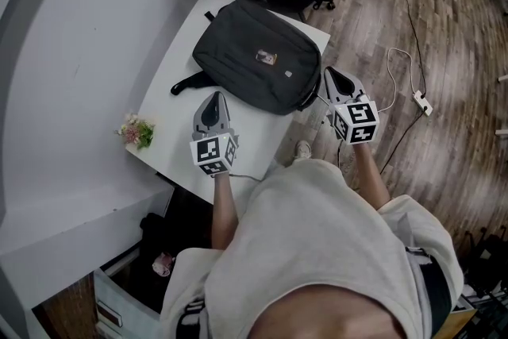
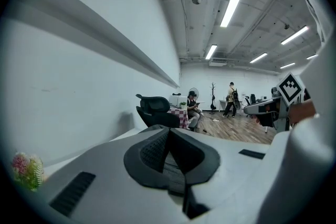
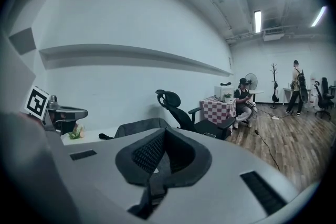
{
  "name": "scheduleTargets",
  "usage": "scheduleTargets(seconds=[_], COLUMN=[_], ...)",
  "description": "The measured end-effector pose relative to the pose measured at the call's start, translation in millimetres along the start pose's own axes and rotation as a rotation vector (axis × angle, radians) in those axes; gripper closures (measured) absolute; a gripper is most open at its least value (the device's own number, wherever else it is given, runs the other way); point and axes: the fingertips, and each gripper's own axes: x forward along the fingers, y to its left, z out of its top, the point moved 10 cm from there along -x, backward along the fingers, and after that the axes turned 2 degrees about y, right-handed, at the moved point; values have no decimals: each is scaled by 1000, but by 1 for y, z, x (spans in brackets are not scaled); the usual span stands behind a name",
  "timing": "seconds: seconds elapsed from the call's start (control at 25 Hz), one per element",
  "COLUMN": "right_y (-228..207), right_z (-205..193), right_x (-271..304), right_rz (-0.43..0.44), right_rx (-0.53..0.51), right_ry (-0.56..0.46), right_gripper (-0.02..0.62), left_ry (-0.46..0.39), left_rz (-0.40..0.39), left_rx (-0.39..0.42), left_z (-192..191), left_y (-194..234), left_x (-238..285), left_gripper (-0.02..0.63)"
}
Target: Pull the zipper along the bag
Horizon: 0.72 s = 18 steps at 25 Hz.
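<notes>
Holding left tongs and right tongs shut and empty at 7 and 4 o'clock of the bag on the tabletop, risking a missed zipper grab unless opened first.

A dark grey, soft fabric bag with rounded corners lies flat on the far half of the white bench. Its right end reaches the bench's right edge. A small patch sits at the middle of its top face. A black strap trails from its left end towards the left edge. The zipper cannot be made out.
</notes>
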Motion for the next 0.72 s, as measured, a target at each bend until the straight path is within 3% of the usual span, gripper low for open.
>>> scheduleTargets(seconds=[0.72], right_y=[5], right_z=[-3], right_x=[-2], right_rz=[6], right_rx=[-22], right_ry=[19], right_gripper=[581], left_ry=[26], left_rz=[-4], left_rx=[10], left_z=[-7], left_y=[-8], left_x=[4], left_gripper=[580])
